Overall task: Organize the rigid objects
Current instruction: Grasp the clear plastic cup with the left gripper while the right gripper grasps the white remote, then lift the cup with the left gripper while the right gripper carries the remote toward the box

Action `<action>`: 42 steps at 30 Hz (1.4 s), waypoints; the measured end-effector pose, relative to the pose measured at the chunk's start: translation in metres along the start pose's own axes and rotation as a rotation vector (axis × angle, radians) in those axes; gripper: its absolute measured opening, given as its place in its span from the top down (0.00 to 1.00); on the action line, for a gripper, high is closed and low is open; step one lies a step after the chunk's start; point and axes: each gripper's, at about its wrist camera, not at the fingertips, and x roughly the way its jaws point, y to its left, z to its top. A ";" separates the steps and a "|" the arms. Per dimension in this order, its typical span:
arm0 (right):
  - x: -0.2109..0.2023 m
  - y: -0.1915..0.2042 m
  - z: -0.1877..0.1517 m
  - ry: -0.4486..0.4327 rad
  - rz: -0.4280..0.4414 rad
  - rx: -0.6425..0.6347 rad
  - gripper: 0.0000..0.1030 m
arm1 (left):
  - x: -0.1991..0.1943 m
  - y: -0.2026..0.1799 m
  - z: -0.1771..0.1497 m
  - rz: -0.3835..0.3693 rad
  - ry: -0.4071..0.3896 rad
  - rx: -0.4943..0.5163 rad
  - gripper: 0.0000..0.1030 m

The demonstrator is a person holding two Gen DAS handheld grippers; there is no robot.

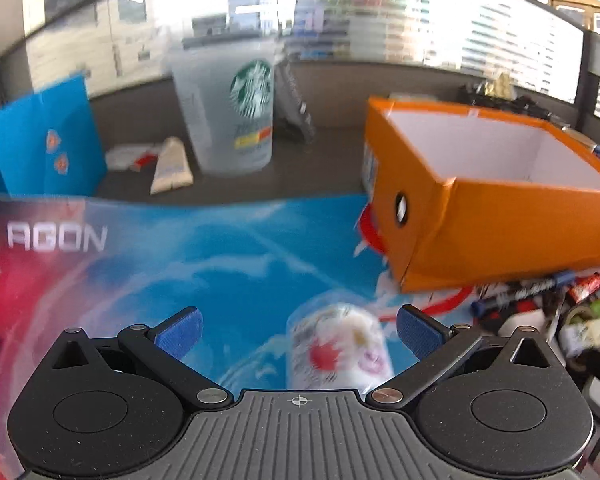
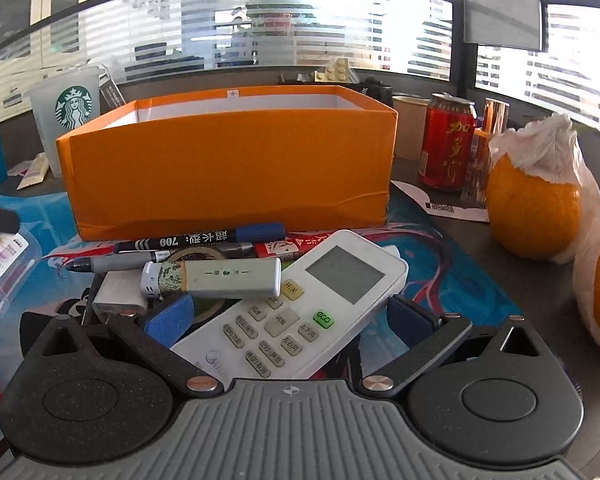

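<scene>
While the orange box (image 2: 228, 168) shows only bare white walls inside from both views, the sorting looks barely begun, as far as I can judge. It sits on the printed mat (image 1: 180, 256), toward the far edge of the table.

Against the box's near side lies a heap of loose items: a blue-capped marker (image 2: 204, 238), a grey pen (image 2: 116, 263), a pale lighter (image 2: 216, 279) lying across the heap, a roll of tape (image 2: 196, 256) partly hidden under it, and a white remote control (image 2: 300, 304) slanting toward the camera. All of these are outside the box.

The right tool (image 2: 290, 320) has its fingers spread apart, one on each side of the remote's lower half, not closed on it; whether the pads touch it is unclear. The left tool (image 1: 298, 330) is likewise spread wide and empty, hovering over a small patterned cylinder (image 1: 340, 348), blurred, lying on the mat nearer the table's left edge.

Nearly everything is left to do: each piece in the heap, and probably the cylinder.
</scene>
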 end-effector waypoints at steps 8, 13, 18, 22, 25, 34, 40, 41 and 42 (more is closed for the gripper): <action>-0.001 -0.007 -0.006 0.014 0.140 0.038 0.19 | 0.020 0.014 -0.022 -0.042 0.126 -0.029 0.00; 0.003 -0.013 0.000 0.018 0.200 0.023 0.32 | 0.023 0.004 -0.028 -0.055 0.077 0.029 0.00; 0.005 -0.024 0.007 0.018 0.240 0.023 0.48 | 0.015 0.000 -0.029 -0.123 0.009 0.050 0.42; 0.006 -0.024 0.007 0.003 0.225 -0.034 0.49 | 0.017 0.002 -0.027 -0.177 0.015 0.027 0.43; 0.004 -0.025 0.007 0.001 0.232 -0.045 0.51 | 0.016 0.003 -0.025 -0.200 0.024 0.006 0.43; -0.003 -0.032 0.012 -0.019 0.219 -0.088 0.63 | 0.000 0.005 -0.010 -0.222 -0.021 -0.021 0.43; -0.020 0.005 0.008 -0.113 0.142 -0.347 0.63 | -0.007 0.004 -0.003 -0.262 -0.023 -0.039 0.43; -0.019 0.006 0.009 -0.116 0.147 -0.358 0.63 | -0.010 0.004 0.000 -0.261 -0.034 -0.034 0.43; -0.020 0.006 0.011 -0.121 0.152 -0.359 0.63 | -0.013 0.004 0.002 -0.260 -0.045 -0.032 0.43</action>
